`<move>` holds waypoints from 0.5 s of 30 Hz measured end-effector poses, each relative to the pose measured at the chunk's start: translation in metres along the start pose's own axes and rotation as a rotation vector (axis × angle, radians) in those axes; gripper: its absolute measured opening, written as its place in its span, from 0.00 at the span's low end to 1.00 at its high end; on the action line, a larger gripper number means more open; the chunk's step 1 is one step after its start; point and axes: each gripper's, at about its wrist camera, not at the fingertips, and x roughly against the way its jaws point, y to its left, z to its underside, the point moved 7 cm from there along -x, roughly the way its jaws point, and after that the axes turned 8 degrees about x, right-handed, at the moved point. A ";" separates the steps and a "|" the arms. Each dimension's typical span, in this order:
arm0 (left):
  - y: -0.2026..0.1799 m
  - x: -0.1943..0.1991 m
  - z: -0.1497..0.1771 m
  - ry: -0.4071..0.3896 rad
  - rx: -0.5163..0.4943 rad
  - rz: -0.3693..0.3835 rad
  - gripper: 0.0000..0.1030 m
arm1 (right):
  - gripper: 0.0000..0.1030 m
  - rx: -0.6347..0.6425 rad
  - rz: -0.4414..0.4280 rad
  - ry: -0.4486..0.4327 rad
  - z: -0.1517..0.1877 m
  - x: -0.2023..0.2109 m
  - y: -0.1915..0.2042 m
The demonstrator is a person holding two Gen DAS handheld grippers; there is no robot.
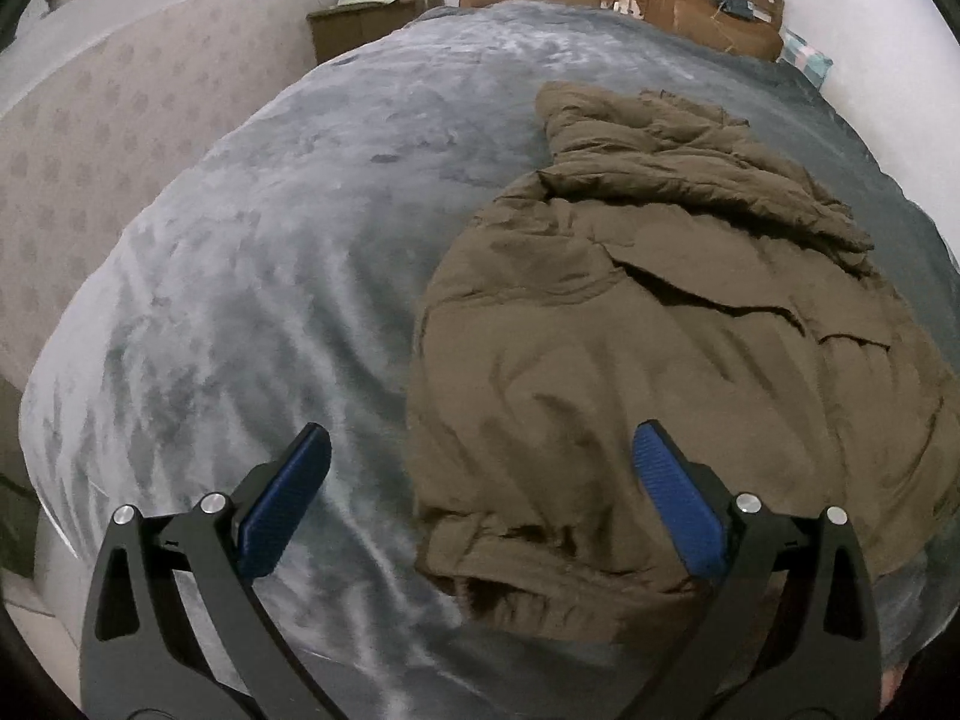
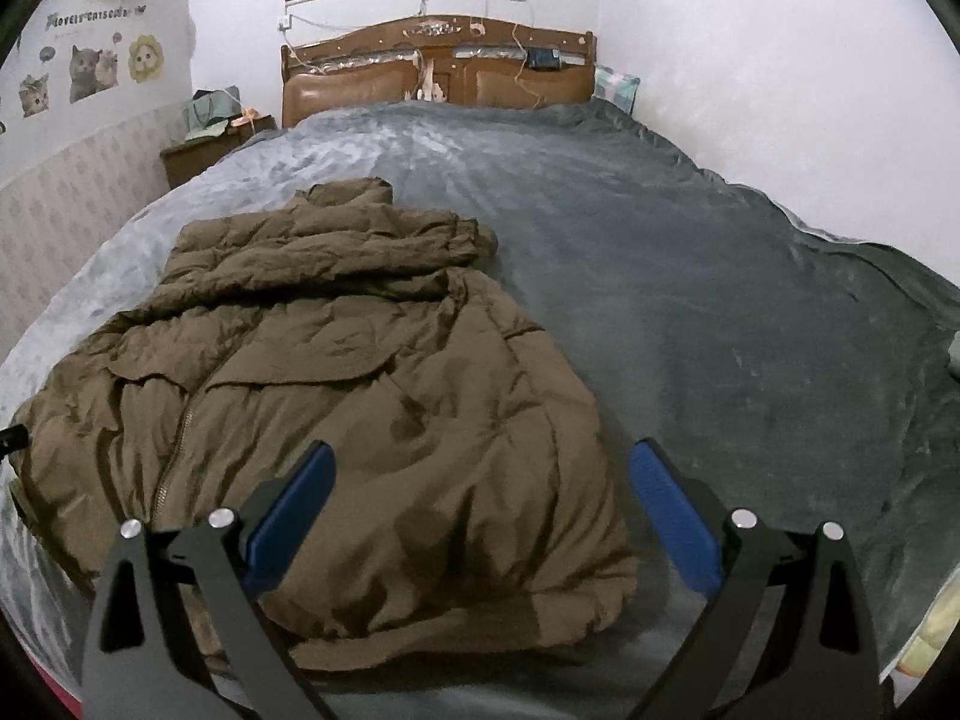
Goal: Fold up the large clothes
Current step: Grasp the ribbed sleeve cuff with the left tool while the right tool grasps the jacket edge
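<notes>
Both jaws are held wide and empty, the left hand-held gripper over the near hem and the right hand-held gripper over the near right corner of the brown padded jacket, spread on the grey bed, wooden headboard seen beyond.

Dim, flat indoor light, soft shadows, strong fisheye bending and dark corners, slight blur
</notes>
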 end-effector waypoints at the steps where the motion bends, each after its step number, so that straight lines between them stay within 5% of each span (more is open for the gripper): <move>1: 0.000 0.000 -0.001 -0.004 -0.007 -0.004 0.96 | 0.95 -0.003 -0.002 0.002 0.001 0.000 -0.001; 4: -0.005 -0.006 -0.001 0.009 -0.027 0.005 0.87 | 0.93 -0.008 -0.007 0.009 0.004 -0.001 -0.003; 9: -0.014 -0.022 0.011 0.069 -0.060 0.037 0.50 | 0.54 -0.042 -0.027 0.061 0.019 -0.010 -0.012; 15: -0.003 -0.032 0.034 0.083 -0.075 0.011 0.38 | 0.29 -0.041 -0.041 0.155 0.049 -0.026 -0.018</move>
